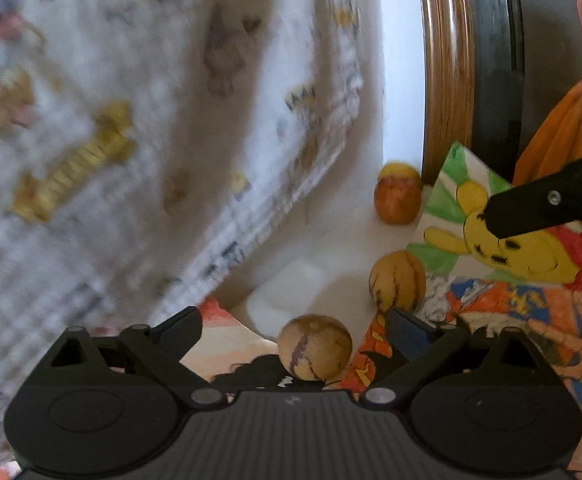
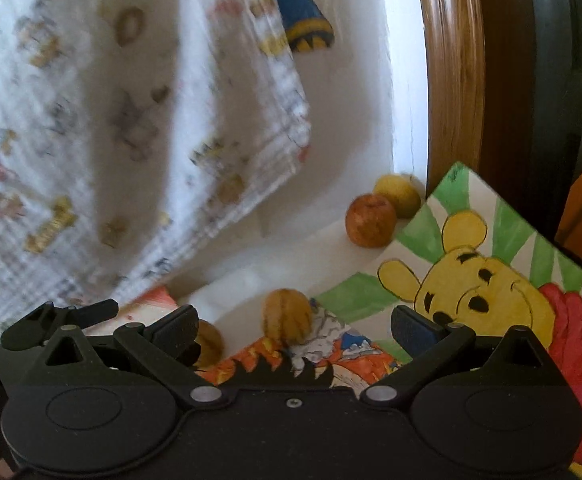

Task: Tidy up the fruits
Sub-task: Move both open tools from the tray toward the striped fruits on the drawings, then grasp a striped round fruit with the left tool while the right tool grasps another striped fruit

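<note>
Both the left gripper (image 1: 293, 330) and right gripper (image 2: 293, 326) are gaping empty. A striped fruit (image 1: 315, 347) is lying between the left fingers; a patterned cloth (image 1: 131, 120) is hanging beside the drawings (image 2: 491, 276).

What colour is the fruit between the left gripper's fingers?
Tan-yellow with purple streaks; clearest in the left wrist view.

Woven printed cloth (image 2: 91, 128), glossy wooden frame (image 2: 451, 80), matt painted paper (image 2: 471, 240), smooth-skinned fruit (image 1: 315, 347)

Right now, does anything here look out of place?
Yes: four fruits lie loose on a white surface among drawings, not in any bowl: two striped ones and an apple with a yellow fruit behind.
</note>
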Demonstrator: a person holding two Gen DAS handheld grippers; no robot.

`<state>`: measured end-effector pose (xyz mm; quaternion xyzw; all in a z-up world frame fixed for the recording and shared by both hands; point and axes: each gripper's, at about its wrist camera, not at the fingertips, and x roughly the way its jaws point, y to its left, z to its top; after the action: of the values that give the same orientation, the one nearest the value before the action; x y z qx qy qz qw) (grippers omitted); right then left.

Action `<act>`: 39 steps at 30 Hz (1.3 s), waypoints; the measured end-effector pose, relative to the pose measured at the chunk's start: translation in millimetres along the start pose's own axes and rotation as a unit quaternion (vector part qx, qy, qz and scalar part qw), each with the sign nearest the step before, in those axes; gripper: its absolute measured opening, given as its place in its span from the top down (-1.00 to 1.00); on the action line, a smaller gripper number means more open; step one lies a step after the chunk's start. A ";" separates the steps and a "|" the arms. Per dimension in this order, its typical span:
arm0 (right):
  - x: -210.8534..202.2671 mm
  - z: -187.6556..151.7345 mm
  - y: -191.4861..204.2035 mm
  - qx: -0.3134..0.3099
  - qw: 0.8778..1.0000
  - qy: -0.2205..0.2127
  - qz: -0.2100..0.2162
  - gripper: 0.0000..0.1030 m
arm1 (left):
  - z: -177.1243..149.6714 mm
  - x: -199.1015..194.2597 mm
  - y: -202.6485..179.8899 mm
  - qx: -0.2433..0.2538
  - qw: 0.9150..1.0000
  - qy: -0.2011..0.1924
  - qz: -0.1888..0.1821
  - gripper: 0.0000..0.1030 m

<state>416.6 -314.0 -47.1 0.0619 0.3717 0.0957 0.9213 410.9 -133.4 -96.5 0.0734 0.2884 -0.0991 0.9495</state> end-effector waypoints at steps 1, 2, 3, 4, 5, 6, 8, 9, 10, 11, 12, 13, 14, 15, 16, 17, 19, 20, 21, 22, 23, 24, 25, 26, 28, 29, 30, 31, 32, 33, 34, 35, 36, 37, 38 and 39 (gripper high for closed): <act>5.6 -0.9 -1.4 0.003 1.000 0.004 -0.001 -0.99 | -2.5 5.9 -1.4 0.003 1.000 0.006 -0.001 -0.87; 10.0 -1.8 -2.2 0.006 1.000 0.007 -0.001 -0.99 | -5.4 10.9 -2.3 0.005 1.000 0.009 -0.001 -0.80; 14.0 -2.5 -2.8 0.007 1.000 0.009 0.002 -0.99 | -7.1 14.9 -2.6 0.006 1.000 0.012 -0.003 -0.76; 17.1 -2.8 -2.7 0.005 1.000 0.011 0.003 -0.99 | -9.3 19.8 -2.6 0.007 1.000 0.017 -0.005 -0.66; 20.1 -3.1 -2.6 0.004 1.000 0.013 0.003 -0.99 | -10.8 24.0 -2.5 0.006 1.000 0.023 -0.006 -0.55; 23.2 -3.0 -3.1 0.003 1.000 0.015 0.004 -0.99 | -12.1 29.7 -2.9 0.004 1.000 0.028 -0.009 -0.49; 27.8 -3.0 -3.8 0.004 1.000 0.018 0.004 -0.99 | -13.9 34.6 0.0 -0.004 0.999 0.032 -0.017 -0.37; 30.8 -2.4 -4.8 0.005 1.000 0.018 0.005 -0.99 | -14.2 36.6 1.1 -0.007 0.999 0.033 -0.022 -0.36; 32.3 -2.2 -5.2 0.006 1.000 0.019 0.005 -0.99 | -14.5 38.0 0.6 -0.006 0.999 0.034 -0.022 -0.36; 34.0 -1.9 -5.7 0.006 1.000 0.019 0.005 -0.99 | -14.8 39.1 -0.8 -0.002 0.999 0.033 -0.021 -0.34; 35.5 -1.8 -6.1 0.007 1.000 0.021 0.005 -0.99 | -15.2 40.5 -2.4 0.002 0.999 0.032 -0.021 -0.33; 37.1 -1.7 -6.5 0.006 1.000 0.022 0.005 -0.99 | -15.2 41.9 -3.0 0.003 0.999 0.034 -0.022 -0.28; 39.7 -2.1 -7.0 0.006 1.000 0.023 0.005 -0.99 | -15.1 42.8 -2.9 0.002 0.999 0.036 -0.027 -0.16; 41.7 -2.8 -7.5 0.007 1.000 0.024 0.004 -0.99 | -15.0 43.5 -2.6 0.002 0.999 0.037 -0.034 -0.10; 42.7 -3.6 -7.7 0.007 1.000 0.025 0.004 -0.99 | -15.0 44.0 -2.9 0.004 0.998 0.040 -0.037 -0.05; 44.6 -4.3 -7.9 0.007 1.000 0.027 0.004 -0.99 | -15.1 43.5 -4.0 0.009 0.999 0.039 -0.036 -0.04; 46.6 -5.8 -8.2 0.007 1.000 0.029 0.004 -0.99 | -15.4 45.4 -6.1 0.015 0.999 0.038 -0.036 0.00; 48.1 -6.3 -7.9 0.007 1.000 0.030 0.004 -0.99 | -15.6 45.3 -5.8 0.015 0.998 0.037 -0.039 0.02; 49.5 -6.8 -7.3 0.005 0.999 0.031 0.004 -0.99 | -15.8 45.1 -4.4 0.013 0.998 0.039 -0.044 0.02; 51.2 -7.3 -6.3 0.003 0.999 0.032 0.004 -0.99 | -15.7 43.8 -2.9 0.010 0.998 0.040 -0.047 0.03; 52.9 -7.9 -5.2 0.000 0.999 0.033 0.004 -0.99 | -15.6 42.1 -1.7 0.009 0.998 0.039 -0.047 0.03; 55.7 -8.4 -3.9 -0.003 0.999 0.036 0.004 -0.99 | -14.8 40.2 -0.2 0.010 0.998 0.038 -0.045 0.03; 58.6 -9.1 -3.0 -0.006 0.999 0.038 0.004 -0.99 | -14.6 38.8 0.4 0.012 0.998 0.037 -0.042 0.03; 62.4 -9.7 -1.9 -0.009 0.999 0.041 0.004 -0.99 | -14.3 37.5 1.8 0.012 0.998 0.039 -0.040 0.03; 70.0 -10.9 -0.2 -0.014 0.999 0.045 0.003 -0.99 | -13.7 35.3 5.7 0.010 0.998 0.040 -0.037 0.03; 73.8 -11.3 0.7 -0.017 0.999 0.047 0.002 -0.99 | -13.9 34.3 6.3 0.009 0.999 0.040 -0.034 0.03; 77.0 -11.7 1.4 -0.019 0.999 0.047 0.000 -0.99 | -14.2 33.1 8.7 0.007 0.999 0.042 -0.032 0.03; 79.9 -12.0 2.0 -0.020 0.999 0.047 0.000 -0.99 | -14.6 31.8 11.0 0.005 0.999 0.042 -0.031 0.03; 83.1 -12.2 2.8 -0.021 0.999 0.048 0.000 -0.99 | -15.2 30.5 13.4 0.005 0.999 0.042 -0.029 0.03; 85.6 -12.7 3.7 -0.023 0.999 0.047 0.000 -0.98 | -15.7 29.4 15.6 0.005 0.999 0.042 -0.027 0.03; 88.0 -12.8 4.9 -0.025 0.999 0.047 0.000 -0.98 | -16.6 29.0 18.3 0.004 0.999 0.043 -0.024 0.03; 90.2 -12.9 6.0 -0.029 0.998 0.047 0.000 -0.98 | -17.6 28.7 21.1 0.004 0.999 0.044 -0.022 0.03; 92.5 -13.0 7.5 -0.033 0.998 0.046 0.000 -0.97 | -18.7 27.1 22.8 0.004 0.999 0.044 -0.020 0.03; 94.5 -12.9 8.8 -0.037 0.998 0.046 0.000 -0.95 | -18.9 27.1 24.6 0.004 0.999 0.044 -0.018 0.03; 96.1 -13.1 10.0 -0.040 0.998 0.045 0.001 -0.95 | -19.1 27.1 26.3 0.004 0.999 0.044 -0.016 0.03; 97.4 -13.2 11.1 -0.042 0.998 0.044 0.001 -0.94 | -20.6 27.2 27.9 0.003 0.999 0.045 -0.015 0.03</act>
<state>474.7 -281.0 -120.1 0.0194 0.4071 0.1148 0.9059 428.5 -106.2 -126.4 0.0764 0.3312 -0.1113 0.9339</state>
